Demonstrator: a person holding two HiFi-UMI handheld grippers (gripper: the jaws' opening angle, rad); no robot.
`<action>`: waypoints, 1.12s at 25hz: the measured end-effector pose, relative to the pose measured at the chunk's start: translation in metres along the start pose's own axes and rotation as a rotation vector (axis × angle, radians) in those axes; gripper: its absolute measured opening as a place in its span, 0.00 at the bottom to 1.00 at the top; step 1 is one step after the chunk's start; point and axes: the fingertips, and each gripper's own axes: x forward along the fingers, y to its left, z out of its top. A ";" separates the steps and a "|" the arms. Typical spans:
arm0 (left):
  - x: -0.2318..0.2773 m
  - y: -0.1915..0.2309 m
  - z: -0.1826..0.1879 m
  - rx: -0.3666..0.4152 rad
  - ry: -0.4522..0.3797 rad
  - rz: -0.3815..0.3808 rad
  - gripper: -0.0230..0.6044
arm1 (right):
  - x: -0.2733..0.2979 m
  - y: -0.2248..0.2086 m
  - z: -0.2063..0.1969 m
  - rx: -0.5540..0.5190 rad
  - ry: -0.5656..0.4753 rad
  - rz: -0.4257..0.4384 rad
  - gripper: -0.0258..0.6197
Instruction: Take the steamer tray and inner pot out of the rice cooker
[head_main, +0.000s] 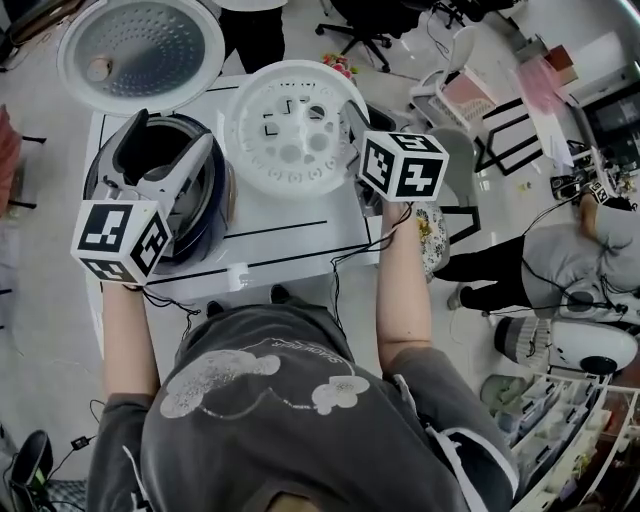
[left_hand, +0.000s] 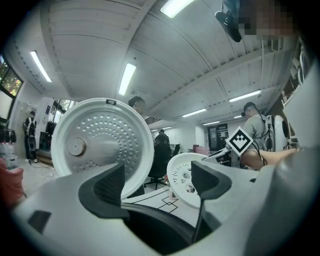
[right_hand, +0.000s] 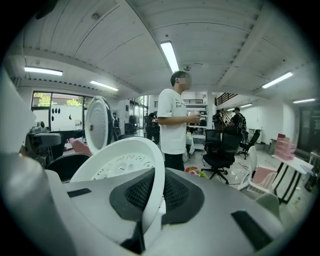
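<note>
Head view: both forearms are stretched forward, the left tongs (head_main: 165, 150) over the rice cooker (head_main: 215, 205), the right tongs (head_main: 352, 118) at the white, perforated steamer tray (head_main: 290, 140) over the counter (head_main: 290, 245). Left gripper view: the jaws are spread, empty, above the dark inner pot (left_hand: 160, 230) (seated in the cooker). Right gripper view: the tray's thin rim is clamped.
</note>
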 end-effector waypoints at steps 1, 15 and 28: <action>0.005 -0.006 -0.001 -0.002 0.000 0.000 0.69 | 0.001 -0.009 -0.004 0.006 0.005 -0.002 0.11; 0.084 -0.120 -0.048 -0.058 0.052 -0.056 0.69 | 0.055 -0.076 -0.099 0.040 0.134 0.060 0.11; 0.108 -0.150 -0.136 -0.135 0.187 -0.004 0.69 | 0.128 -0.079 -0.180 0.112 0.227 0.130 0.11</action>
